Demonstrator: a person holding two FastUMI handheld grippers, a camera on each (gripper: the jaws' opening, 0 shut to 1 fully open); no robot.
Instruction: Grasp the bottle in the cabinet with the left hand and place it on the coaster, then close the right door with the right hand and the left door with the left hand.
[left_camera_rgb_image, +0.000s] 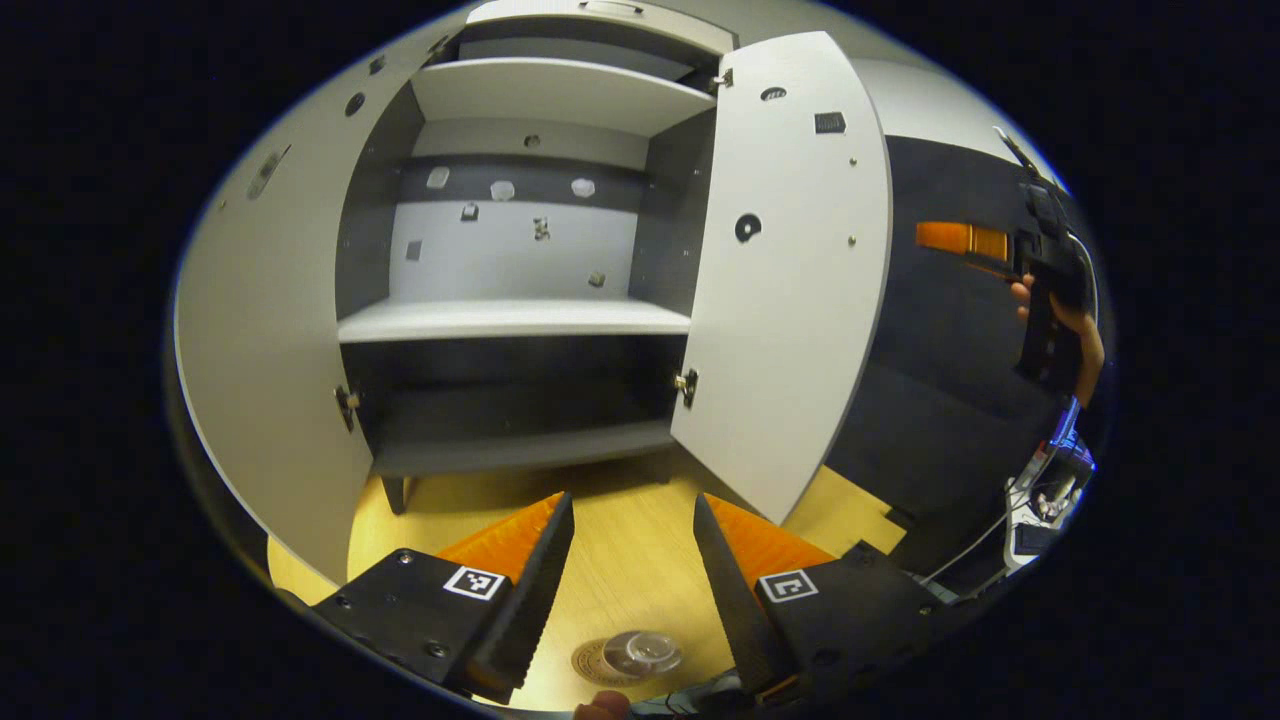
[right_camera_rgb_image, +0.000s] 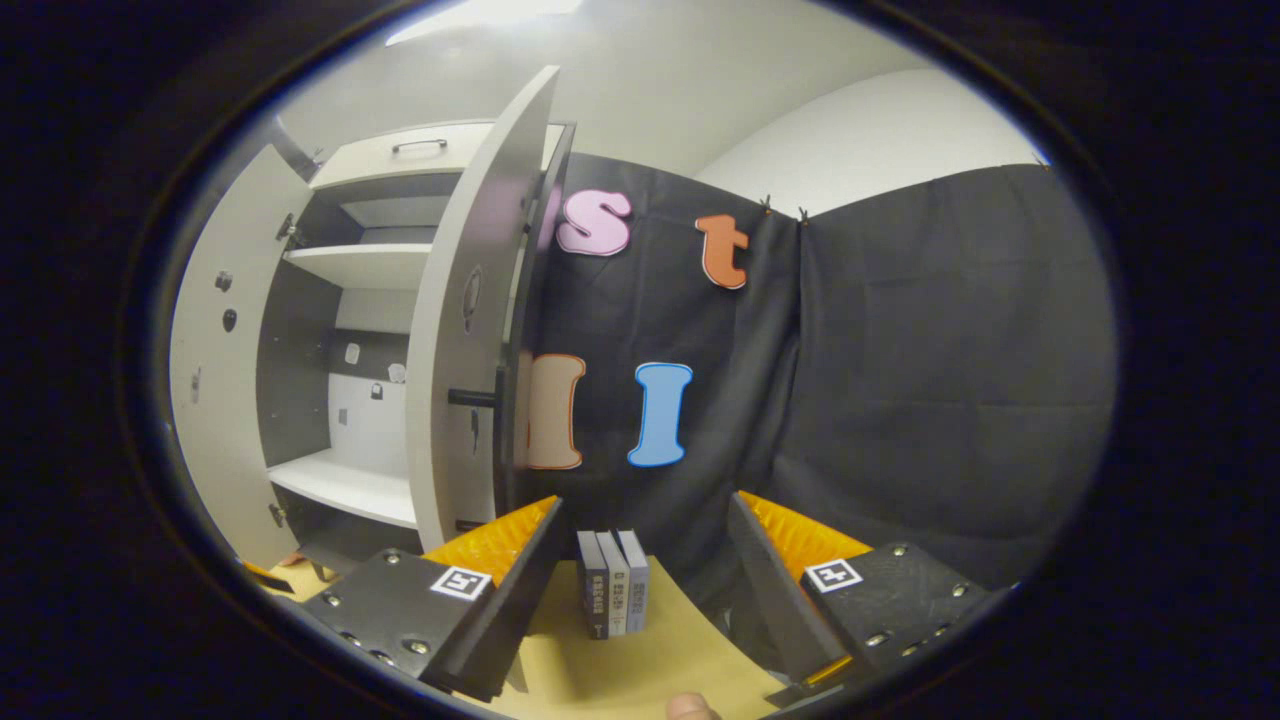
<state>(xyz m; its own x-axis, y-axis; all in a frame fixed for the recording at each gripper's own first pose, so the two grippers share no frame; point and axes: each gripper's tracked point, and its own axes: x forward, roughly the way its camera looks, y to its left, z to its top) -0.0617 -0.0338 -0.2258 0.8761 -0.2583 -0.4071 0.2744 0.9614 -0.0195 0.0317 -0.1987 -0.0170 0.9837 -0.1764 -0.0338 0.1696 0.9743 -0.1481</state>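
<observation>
A clear bottle (left_camera_rgb_image: 645, 650) stands on a round coaster (left_camera_rgb_image: 592, 664) on the wooden table, seen from above low between my left gripper's fingers. The left gripper (left_camera_rgb_image: 632, 500) is open and holds nothing, facing the grey cabinet (left_camera_rgb_image: 510, 318). Both the left door (left_camera_rgb_image: 270, 330) and the right door (left_camera_rgb_image: 790, 280) stand wide open, and the shelves are bare. A hand holds the right gripper (left_camera_rgb_image: 1045, 260) far to the right. In the right gripper view, the right gripper (right_camera_rgb_image: 645, 500) is open and empty beside the right door (right_camera_rgb_image: 465, 330), whose dark handle (right_camera_rgb_image: 472, 397) sticks out.
Three upright books (right_camera_rgb_image: 612, 595) stand on the table ahead of the right gripper, against the black cloth wall. The left door (right_camera_rgb_image: 215, 400) swings out at the far side. Cables and gear (left_camera_rgb_image: 1050, 490) lie at the right edge of the left gripper view.
</observation>
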